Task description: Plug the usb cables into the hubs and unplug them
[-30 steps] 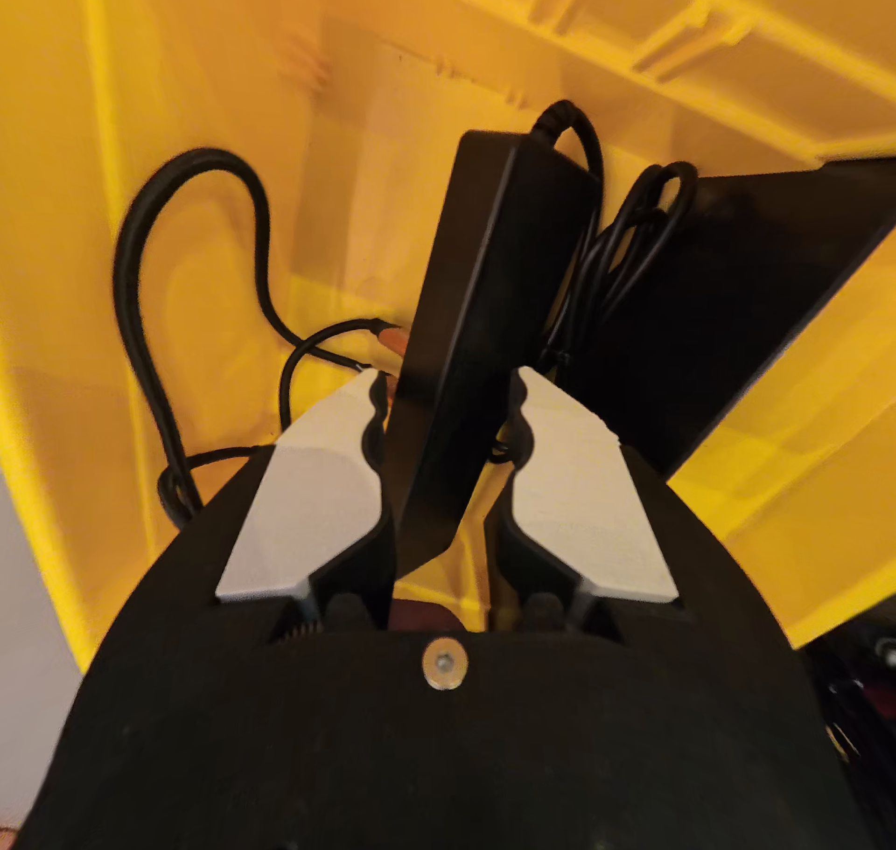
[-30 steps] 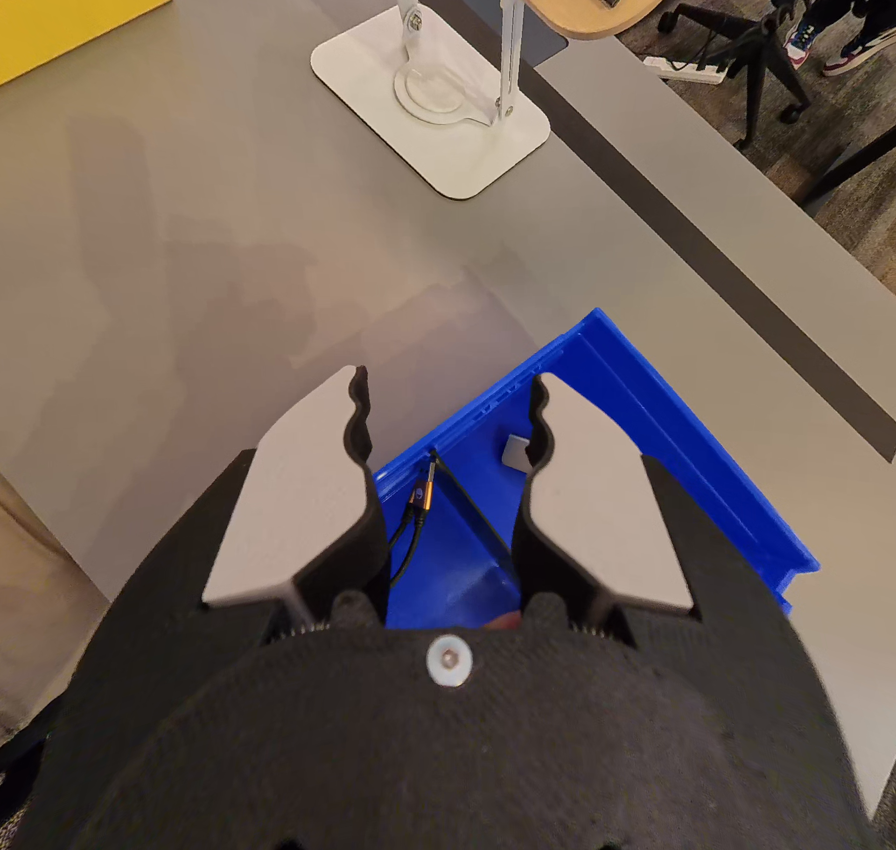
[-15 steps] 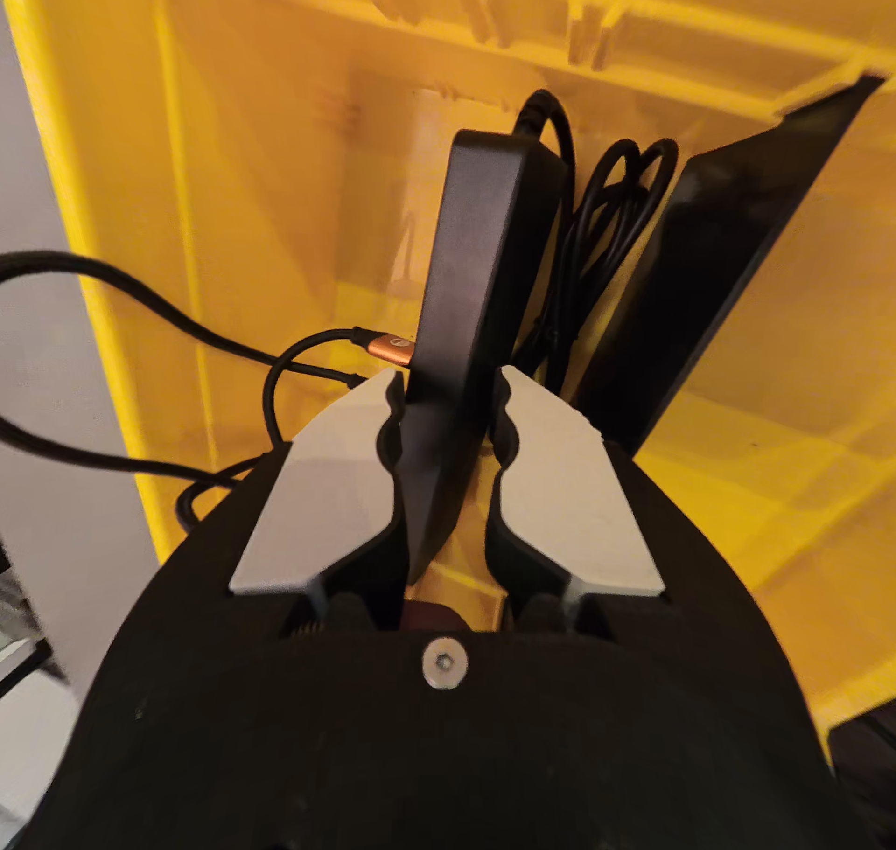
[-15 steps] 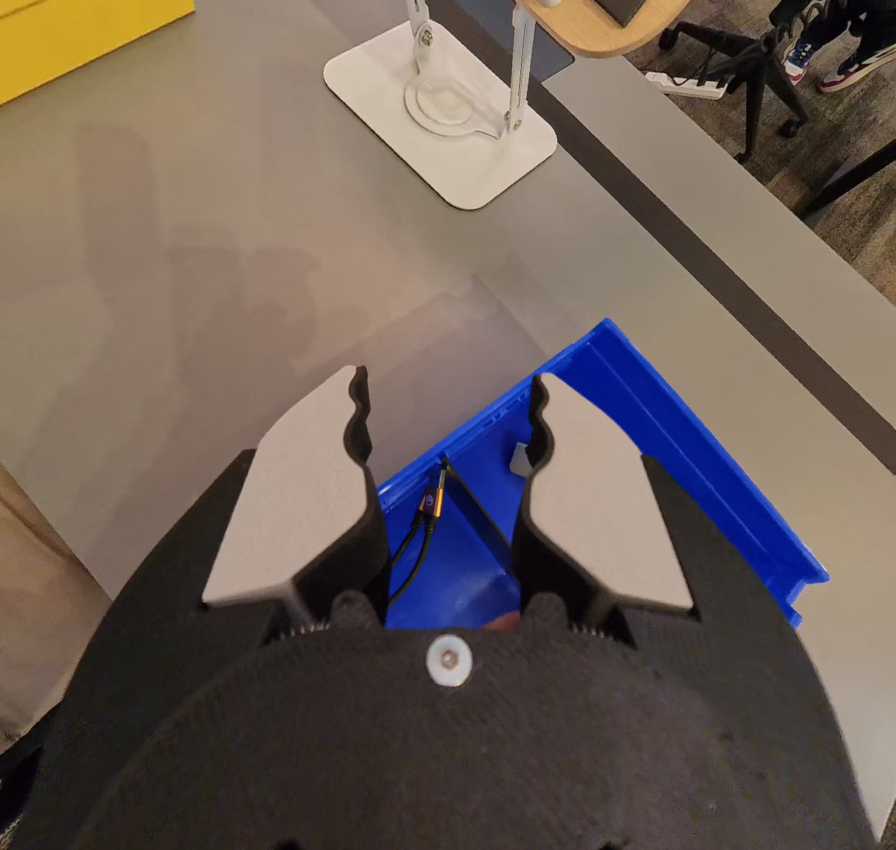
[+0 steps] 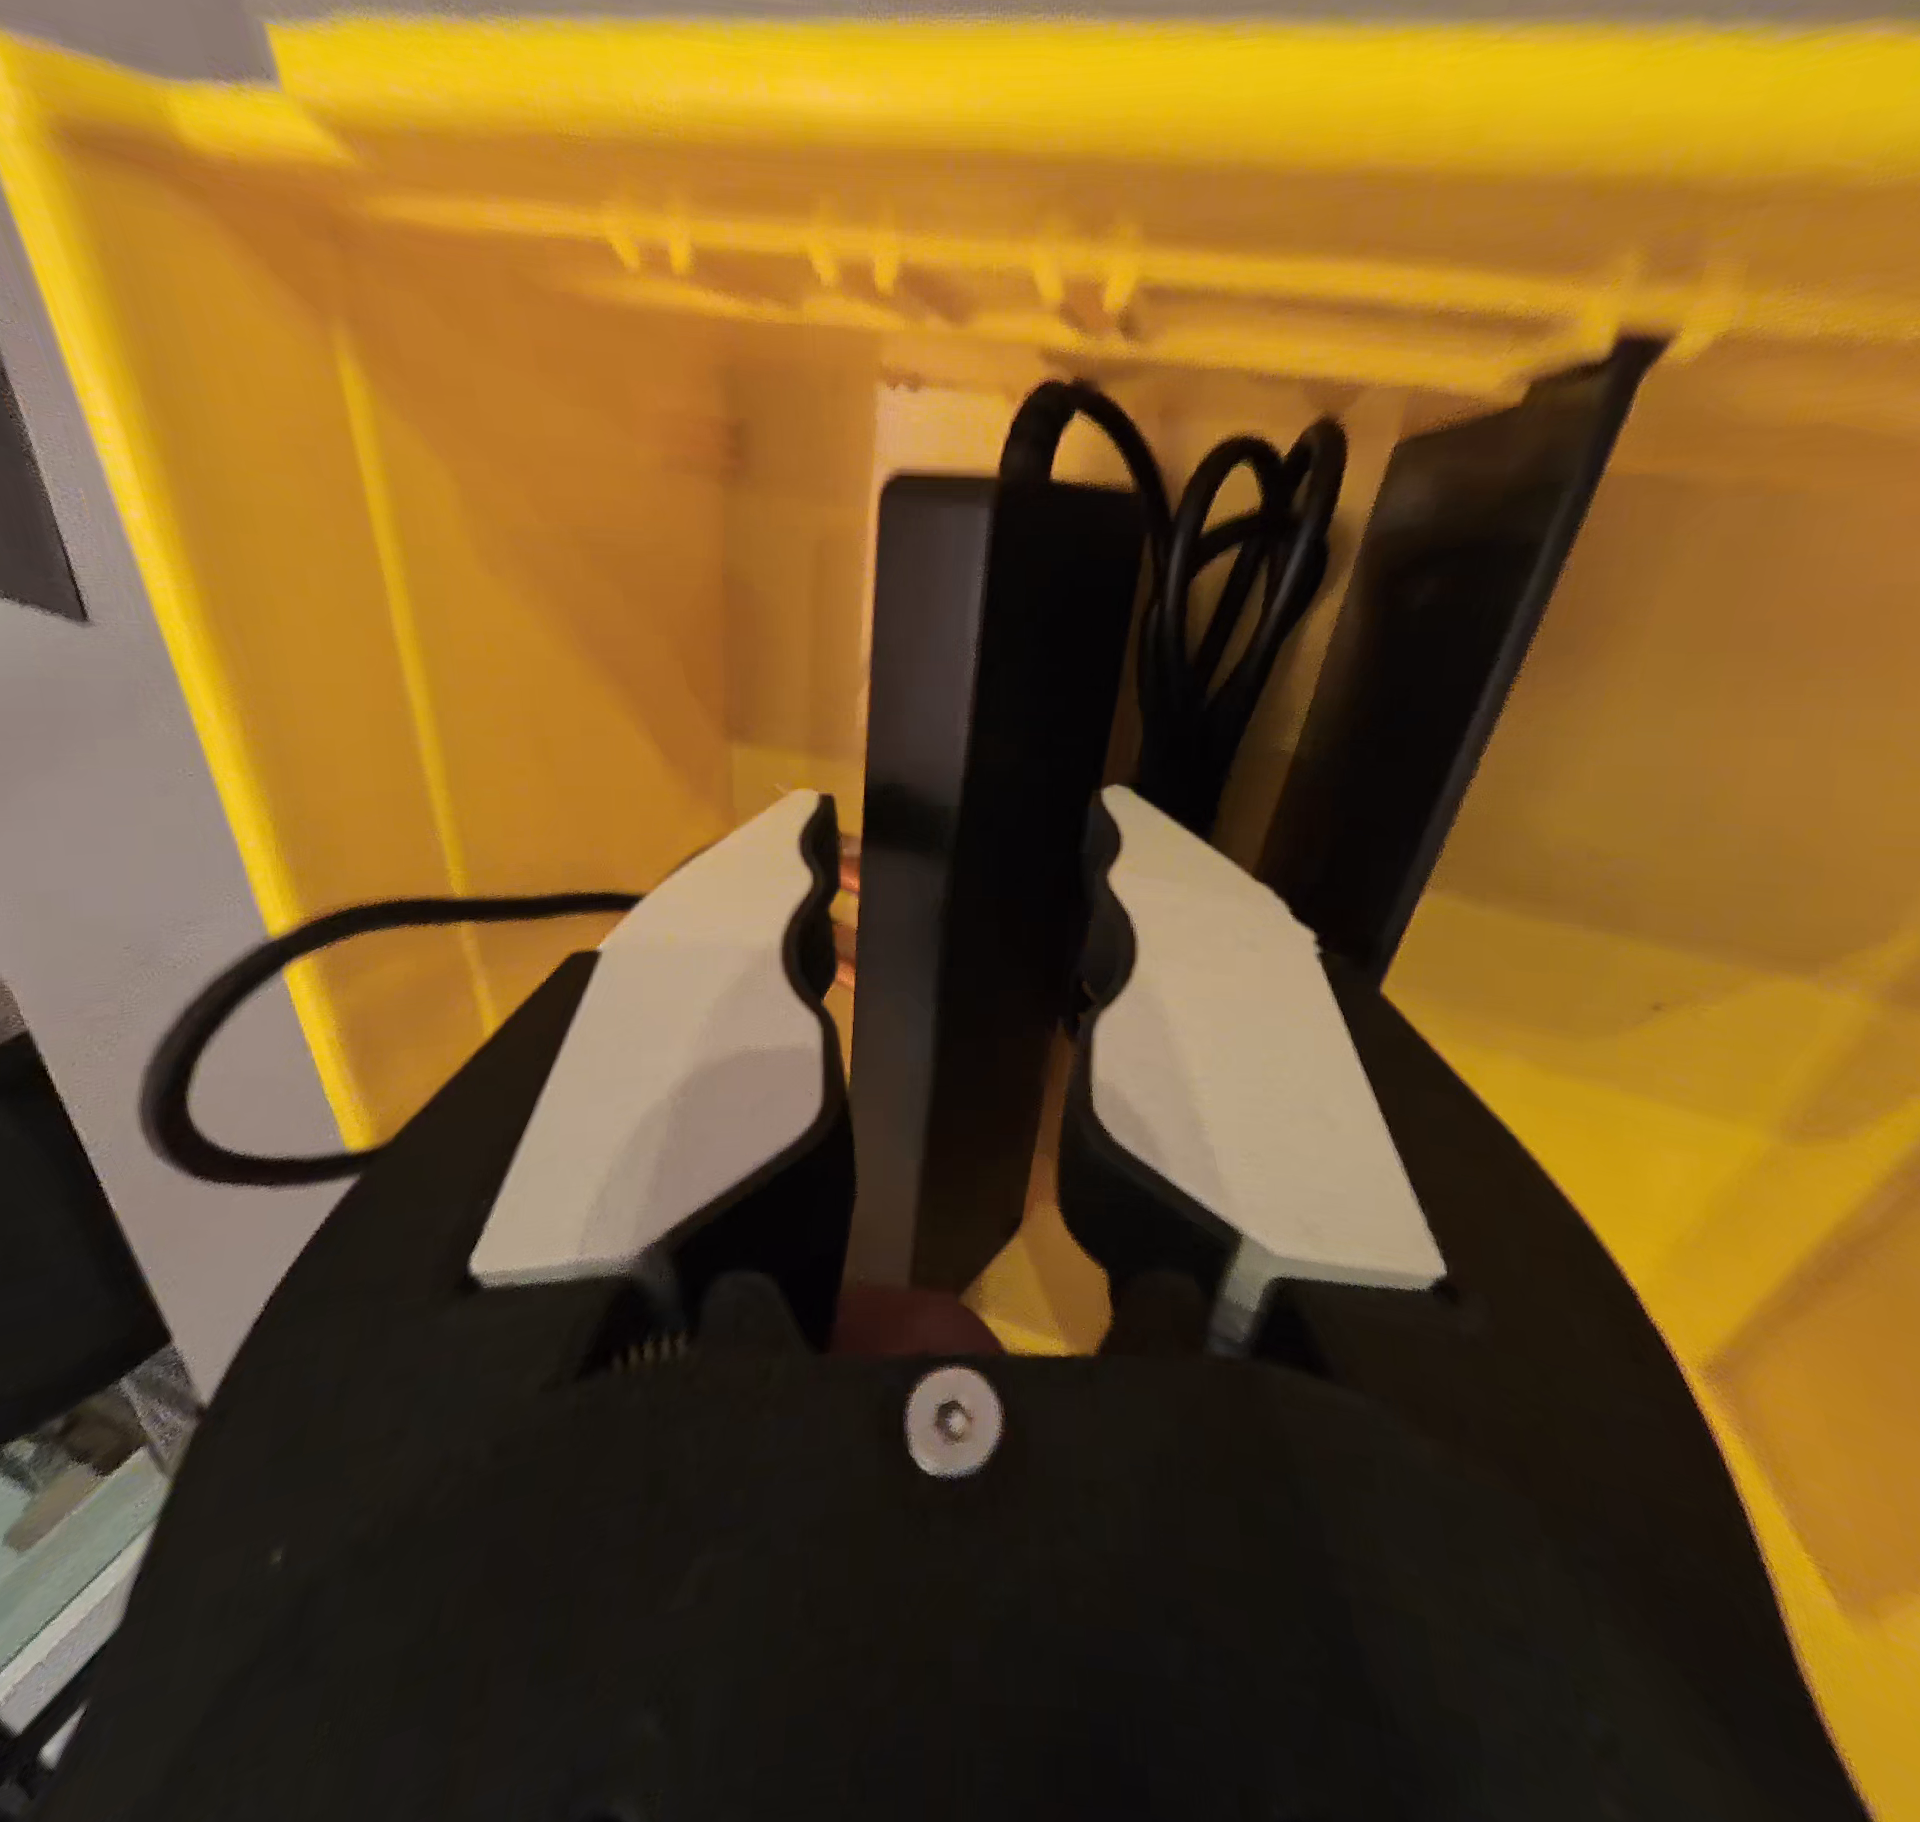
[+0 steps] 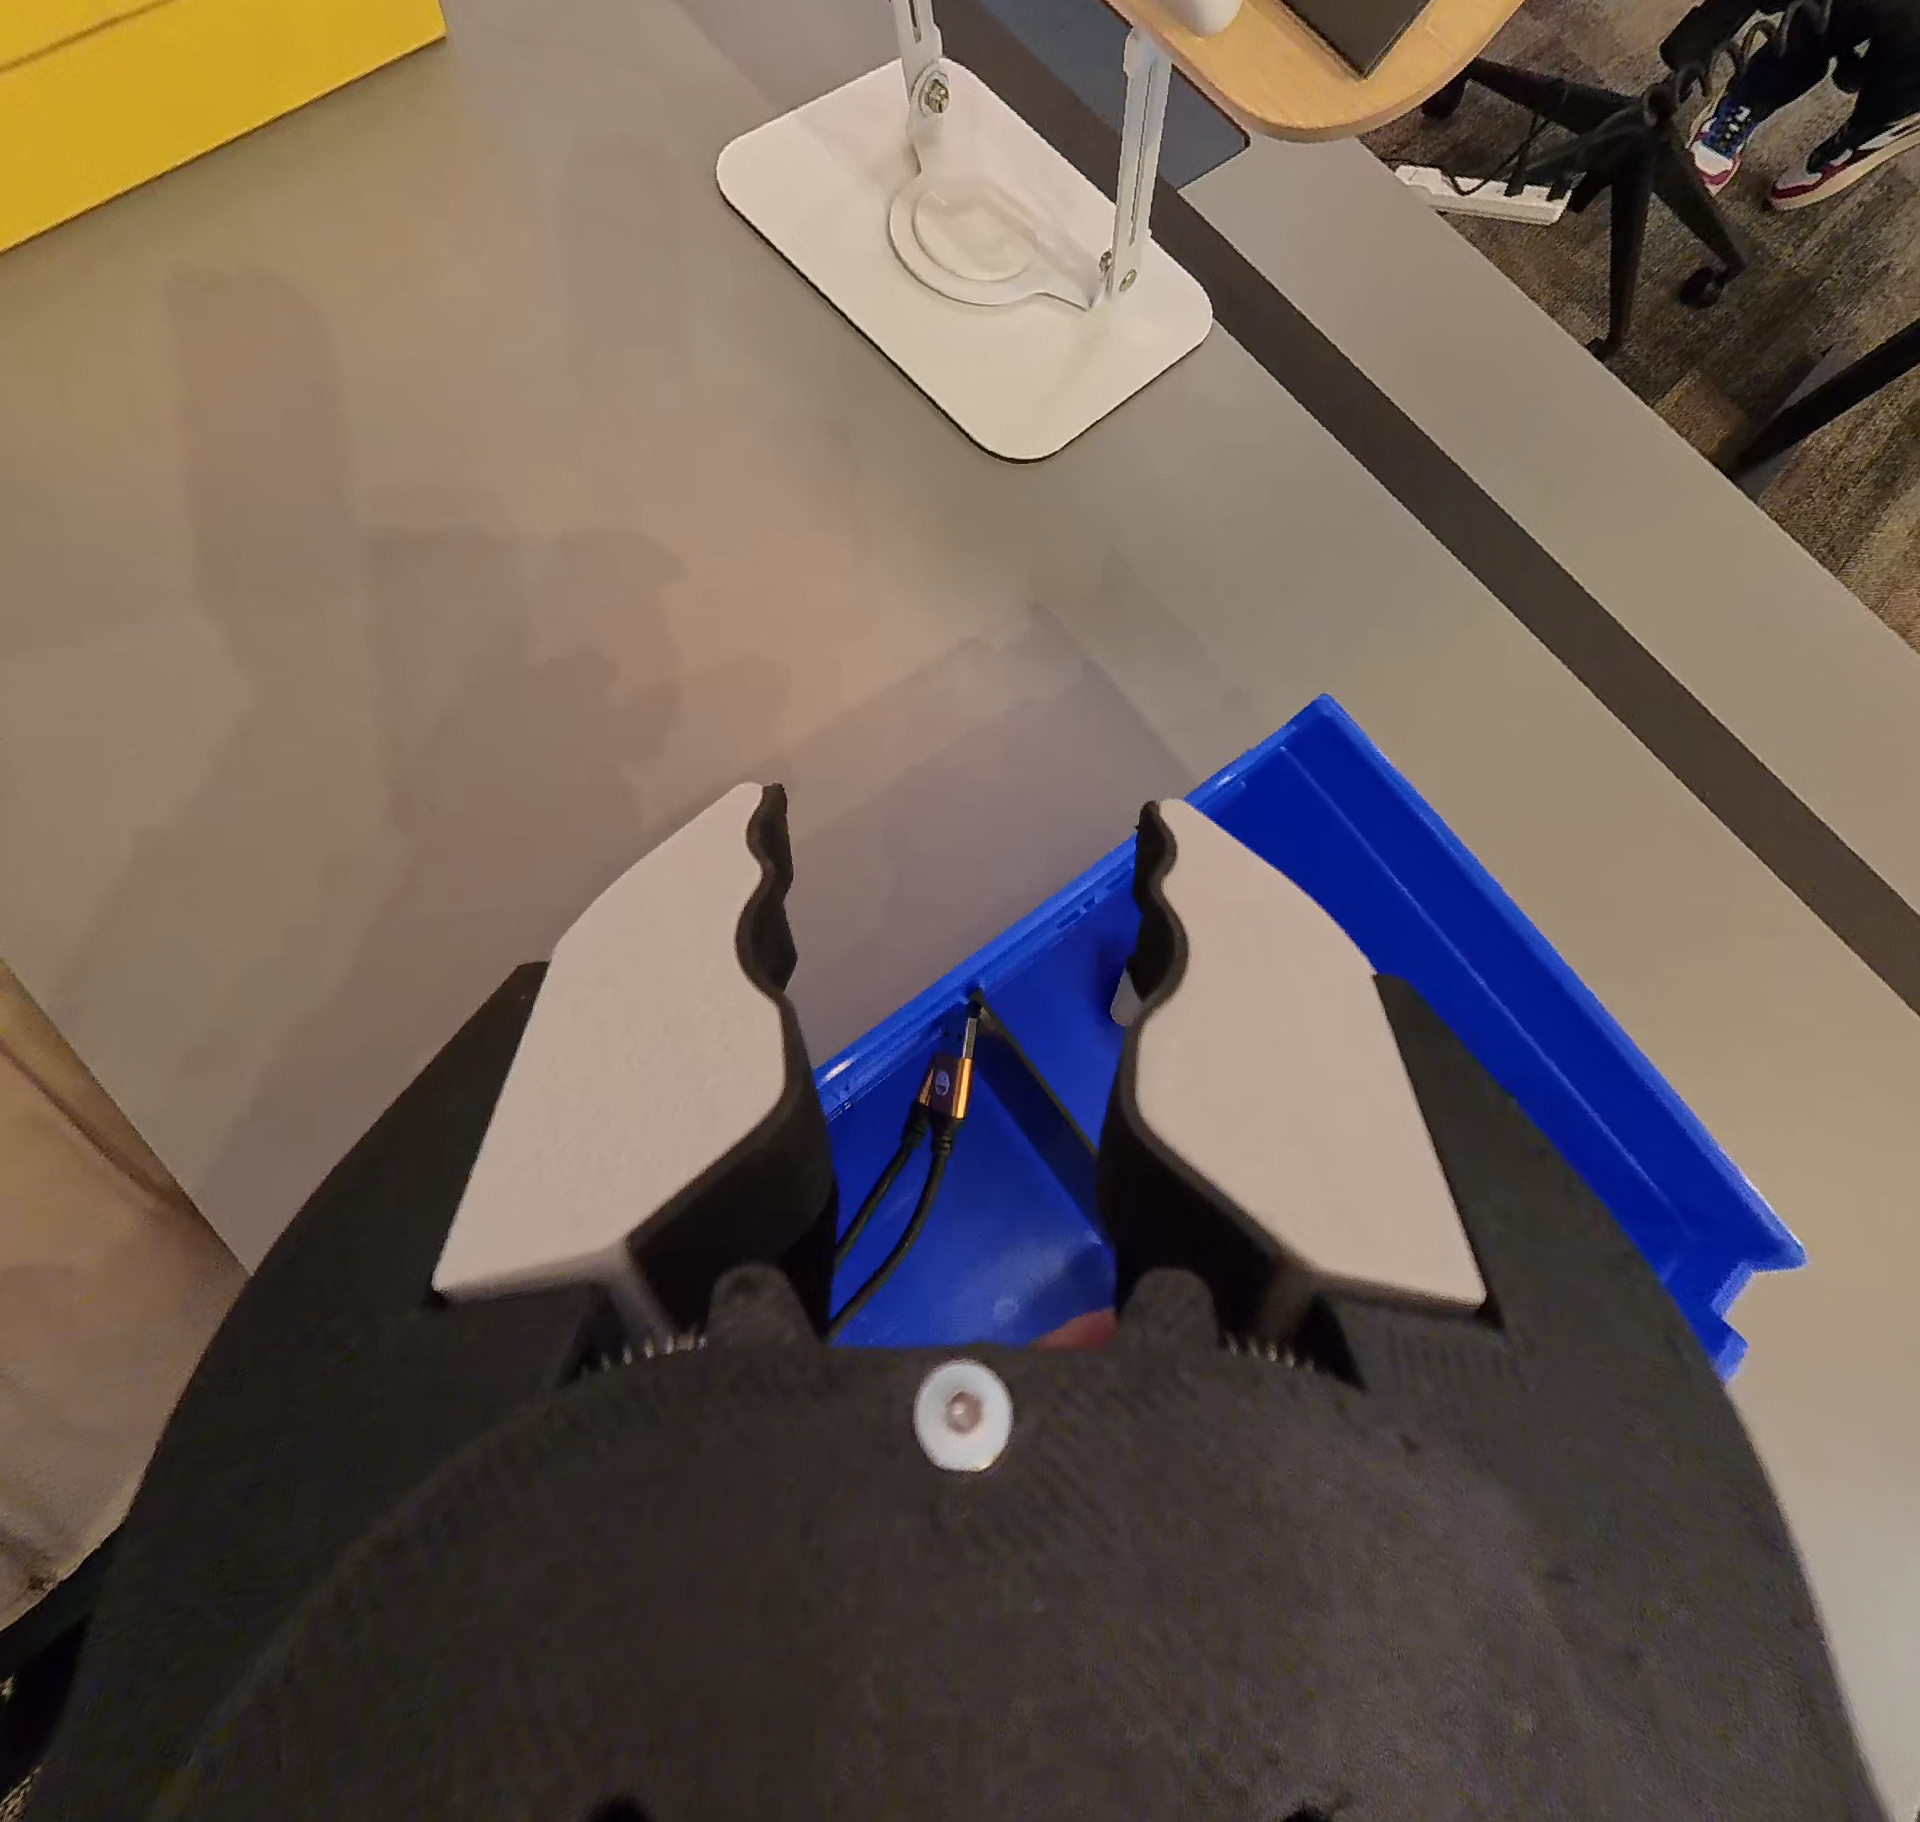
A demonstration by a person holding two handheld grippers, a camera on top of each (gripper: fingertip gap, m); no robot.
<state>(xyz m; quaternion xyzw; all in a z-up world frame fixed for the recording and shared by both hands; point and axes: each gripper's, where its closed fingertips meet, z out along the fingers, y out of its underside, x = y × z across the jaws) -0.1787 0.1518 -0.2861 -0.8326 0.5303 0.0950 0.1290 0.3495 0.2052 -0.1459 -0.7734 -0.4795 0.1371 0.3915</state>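
Observation:
My left gripper (image 5: 961,827) is shut on a flat black hub (image 5: 987,785), held on edge inside the yellow bin (image 5: 520,546). A copper-coloured plug (image 5: 847,899) meets the hub's left side, just behind my left finger. Its black cable (image 5: 270,962) loops out over the bin's left wall. The hub's own coiled cord (image 5: 1236,567) hangs behind it. My right gripper (image 6: 956,827) is open and empty above the blue bin (image 6: 1455,962). A black cable with an orange-and-silver plug (image 6: 951,1081) lies in that bin.
A black divider panel (image 5: 1455,650) leans in the yellow bin to the right of the hub. A white stand base (image 6: 966,266) sits on the grey table (image 6: 416,525). A yellow bin corner (image 6: 187,37) shows at top left. Chair legs and shoes are beyond the table's edge. About 55 cm separates my left fingertips from my right.
The left gripper has pulled back and up with the hub, so the yellow bin's rim now shows and the cable trails over its left wall. The right gripper has drifted slightly over the blue bin.

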